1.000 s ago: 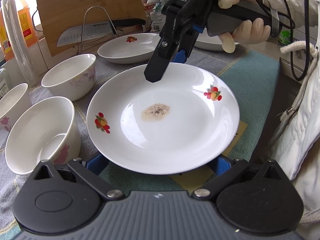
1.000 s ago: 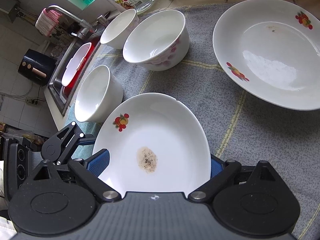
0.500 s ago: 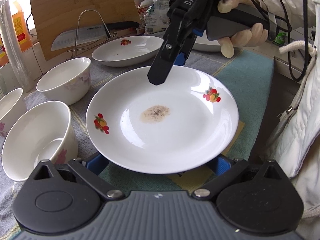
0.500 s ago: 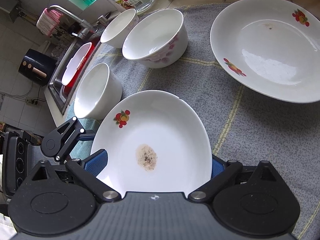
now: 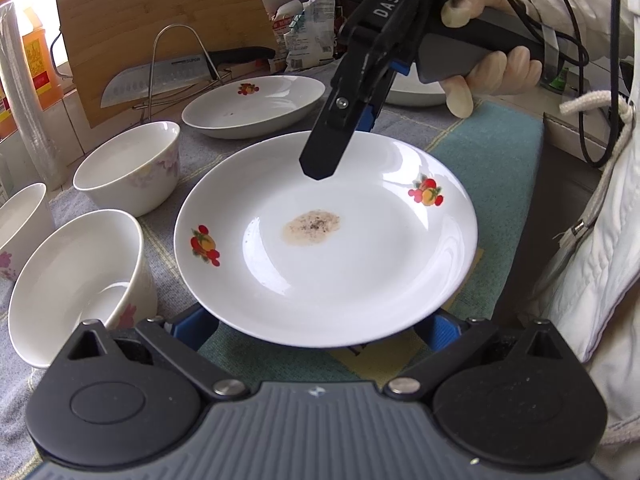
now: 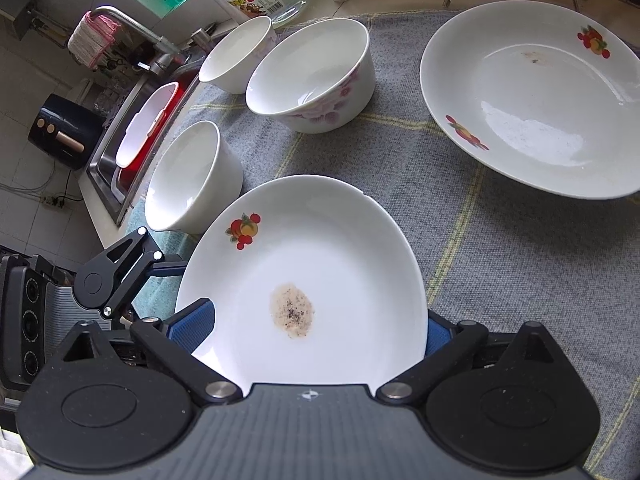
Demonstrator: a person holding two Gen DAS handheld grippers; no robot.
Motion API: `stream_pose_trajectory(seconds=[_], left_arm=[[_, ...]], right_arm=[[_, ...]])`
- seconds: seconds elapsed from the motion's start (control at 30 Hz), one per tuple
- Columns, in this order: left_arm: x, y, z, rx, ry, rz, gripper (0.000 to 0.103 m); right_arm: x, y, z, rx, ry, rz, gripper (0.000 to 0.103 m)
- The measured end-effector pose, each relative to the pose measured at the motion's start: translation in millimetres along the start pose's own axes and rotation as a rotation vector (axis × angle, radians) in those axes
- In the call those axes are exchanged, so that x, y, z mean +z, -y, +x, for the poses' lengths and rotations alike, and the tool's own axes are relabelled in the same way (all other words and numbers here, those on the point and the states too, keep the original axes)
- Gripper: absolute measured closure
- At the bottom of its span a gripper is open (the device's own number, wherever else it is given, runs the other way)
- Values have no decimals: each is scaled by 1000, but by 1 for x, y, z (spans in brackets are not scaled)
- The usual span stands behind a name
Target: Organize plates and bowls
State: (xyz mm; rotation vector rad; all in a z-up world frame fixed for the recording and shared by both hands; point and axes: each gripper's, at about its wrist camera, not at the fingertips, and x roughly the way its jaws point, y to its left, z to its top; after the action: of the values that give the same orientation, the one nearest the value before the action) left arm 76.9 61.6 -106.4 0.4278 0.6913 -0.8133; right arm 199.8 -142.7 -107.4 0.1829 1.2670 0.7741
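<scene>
The stained plate (image 5: 360,264) sat between the left gripper (image 5: 316,326)'s wide jaws, over the cloth-covered surface (image 6: 500,264). The right gripper (image 6: 320,330)'s jaws had just been opening around the plate's other edge; whether either pressed it, I cannot tell.

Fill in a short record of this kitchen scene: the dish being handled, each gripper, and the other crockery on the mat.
Dish handled: stained plate, fruit prints on its rim, brown speckled stain at its centre
Left gripper: shut on the plate's near rim
Right gripper: open; its jaws have just been opening, with the plate between them
Bowls: near bowl, flowered bowl, far bowl; all upright, unstacked
Other plate: second plate, on the grey mat, apart from the bowls
</scene>
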Motion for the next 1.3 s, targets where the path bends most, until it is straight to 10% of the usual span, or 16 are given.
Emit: stream_pose_trajectory(seconds=[1.3], left_arm=[[122, 38, 61, -87, 19, 86, 1]], right_arm=[[-31, 89, -115, -58, 182, 61, 0]])
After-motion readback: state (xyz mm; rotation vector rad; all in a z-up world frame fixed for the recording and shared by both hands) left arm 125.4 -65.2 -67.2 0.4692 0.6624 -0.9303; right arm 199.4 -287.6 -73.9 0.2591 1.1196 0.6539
